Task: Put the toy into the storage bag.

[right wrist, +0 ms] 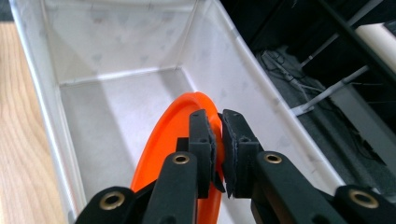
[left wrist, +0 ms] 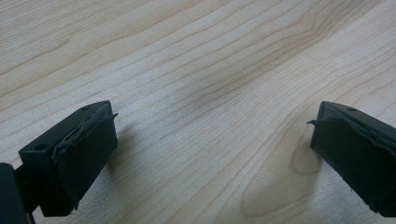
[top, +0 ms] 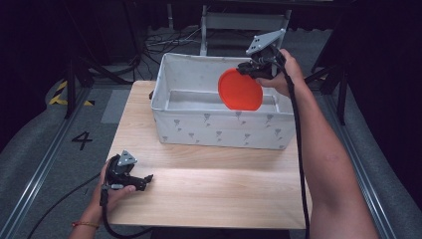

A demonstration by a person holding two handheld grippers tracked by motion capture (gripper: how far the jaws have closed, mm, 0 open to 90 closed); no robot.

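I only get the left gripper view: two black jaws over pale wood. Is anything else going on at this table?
Observer: Yes. The right gripper holds an orange plate by its rim, above a white fabric bin.
Operator: Is the plate flat or tipped?
Observer: Tipped on edge, with its lower part hanging inside the bin's opening.
Operator: Anything in the bin already?
Observer: The right gripper view shows the bin's floor bare where it can be seen.
Operator: And my gripper?
Observer: The left gripper sits open on the wooden table, at its near left corner, apart from the bin.
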